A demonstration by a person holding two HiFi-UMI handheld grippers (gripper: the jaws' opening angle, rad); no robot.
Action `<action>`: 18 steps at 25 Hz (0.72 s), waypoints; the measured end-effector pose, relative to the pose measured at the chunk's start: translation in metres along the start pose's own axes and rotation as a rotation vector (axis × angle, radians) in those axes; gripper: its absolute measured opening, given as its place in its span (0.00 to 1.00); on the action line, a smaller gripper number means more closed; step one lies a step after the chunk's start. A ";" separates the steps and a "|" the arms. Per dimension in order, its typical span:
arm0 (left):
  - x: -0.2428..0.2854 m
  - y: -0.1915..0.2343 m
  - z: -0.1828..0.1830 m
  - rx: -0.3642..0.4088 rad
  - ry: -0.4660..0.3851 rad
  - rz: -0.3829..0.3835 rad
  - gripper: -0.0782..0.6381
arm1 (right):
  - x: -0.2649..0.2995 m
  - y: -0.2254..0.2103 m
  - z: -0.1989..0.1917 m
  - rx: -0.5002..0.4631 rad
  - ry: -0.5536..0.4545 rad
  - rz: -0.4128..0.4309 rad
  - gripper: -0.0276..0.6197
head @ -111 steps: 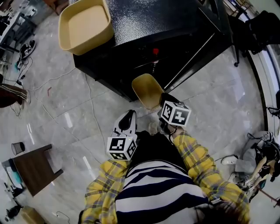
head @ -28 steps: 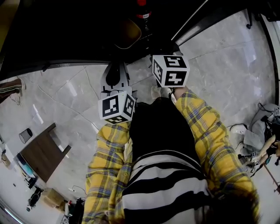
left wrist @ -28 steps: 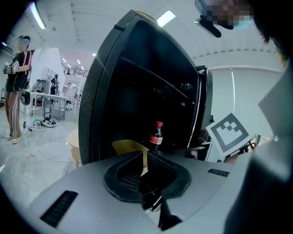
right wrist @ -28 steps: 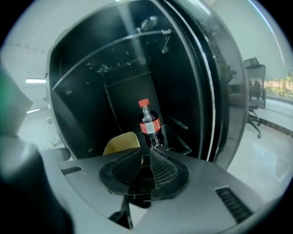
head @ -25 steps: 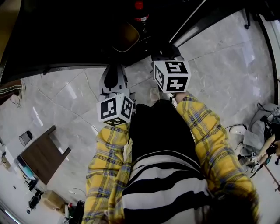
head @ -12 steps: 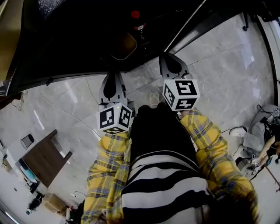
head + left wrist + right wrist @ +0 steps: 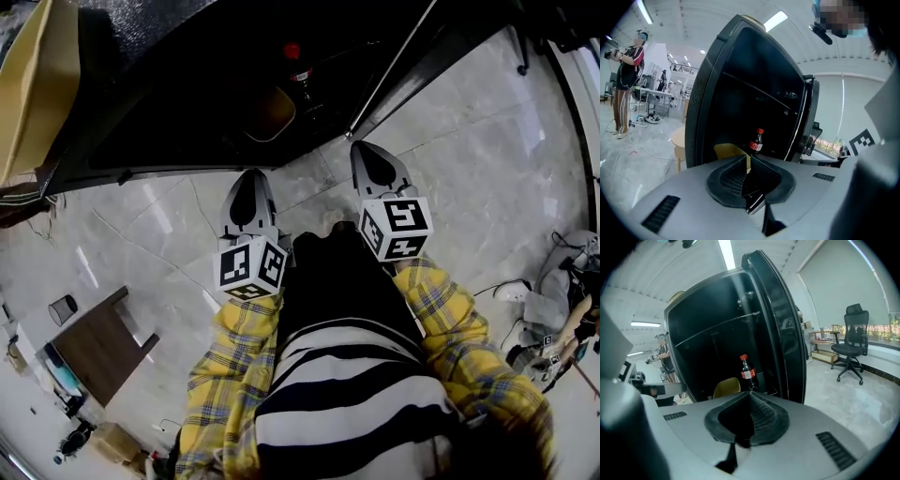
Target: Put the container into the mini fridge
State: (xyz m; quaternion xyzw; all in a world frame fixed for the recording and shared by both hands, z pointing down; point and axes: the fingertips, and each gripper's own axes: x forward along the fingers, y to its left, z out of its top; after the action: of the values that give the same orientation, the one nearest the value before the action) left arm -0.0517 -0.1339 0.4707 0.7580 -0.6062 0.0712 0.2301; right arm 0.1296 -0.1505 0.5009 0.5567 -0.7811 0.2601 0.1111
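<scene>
The yellow container (image 7: pixel 270 112) sits on the floor of the open black mini fridge (image 7: pixel 187 112), beside a cola bottle (image 7: pixel 293 58) with a red cap. Both grippers hang outside the fridge front. My left gripper (image 7: pixel 247 176) is shut and holds nothing; in its own view the container (image 7: pixel 729 151) and the bottle (image 7: pixel 757 142) show just past its closed tips (image 7: pixel 747 158). My right gripper (image 7: pixel 364 148) is shut and empty too, a short way back from the container (image 7: pixel 726 386) and the bottle (image 7: pixel 747 372).
The fridge door (image 7: pixel 787 333) stands open at the right. A larger yellow tub (image 7: pixel 42 84) rests on top of the fridge. A small brown table (image 7: pixel 94 342) is on the floor at left, an office chair (image 7: pixel 851 350) at far right, a round stool (image 7: pixel 677 140) beside the fridge.
The right gripper carried the yellow container into the fridge, let it go and drew back. Both grippers have pulled away from the fridge toward the person.
</scene>
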 end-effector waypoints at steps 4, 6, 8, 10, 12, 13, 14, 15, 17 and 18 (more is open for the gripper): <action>-0.005 -0.003 -0.002 0.000 0.018 -0.007 0.16 | -0.010 0.000 -0.009 0.021 0.025 0.014 0.08; -0.009 -0.005 -0.005 0.003 0.028 -0.013 0.16 | -0.013 0.001 -0.014 0.017 0.038 0.017 0.08; -0.012 -0.005 -0.007 0.005 0.037 -0.016 0.16 | -0.014 0.001 -0.017 0.010 0.044 0.020 0.08; -0.016 -0.005 -0.009 0.003 0.045 -0.016 0.16 | -0.015 0.003 -0.018 0.007 0.047 0.026 0.08; -0.019 -0.005 -0.012 0.000 0.056 -0.017 0.16 | -0.015 0.004 -0.019 0.008 0.047 0.031 0.08; -0.021 -0.006 -0.015 -0.001 0.063 -0.018 0.16 | -0.015 0.005 -0.019 0.008 0.047 0.032 0.08; -0.022 -0.007 -0.017 -0.004 0.071 -0.020 0.16 | -0.014 0.006 -0.019 0.010 0.046 0.034 0.08; -0.024 -0.007 -0.019 -0.007 0.078 -0.021 0.16 | -0.014 0.007 -0.019 0.012 0.047 0.036 0.08; -0.027 -0.008 -0.023 -0.011 0.091 -0.023 0.16 | -0.012 0.010 -0.020 0.013 0.049 0.041 0.08; -0.028 -0.009 -0.025 -0.013 0.097 -0.026 0.16 | -0.012 0.011 -0.021 0.012 0.051 0.044 0.08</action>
State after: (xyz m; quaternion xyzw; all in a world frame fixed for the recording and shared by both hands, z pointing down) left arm -0.0463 -0.0963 0.4795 0.7599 -0.5851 0.1010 0.2648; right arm 0.1207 -0.1272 0.5098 0.5334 -0.7885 0.2809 0.1219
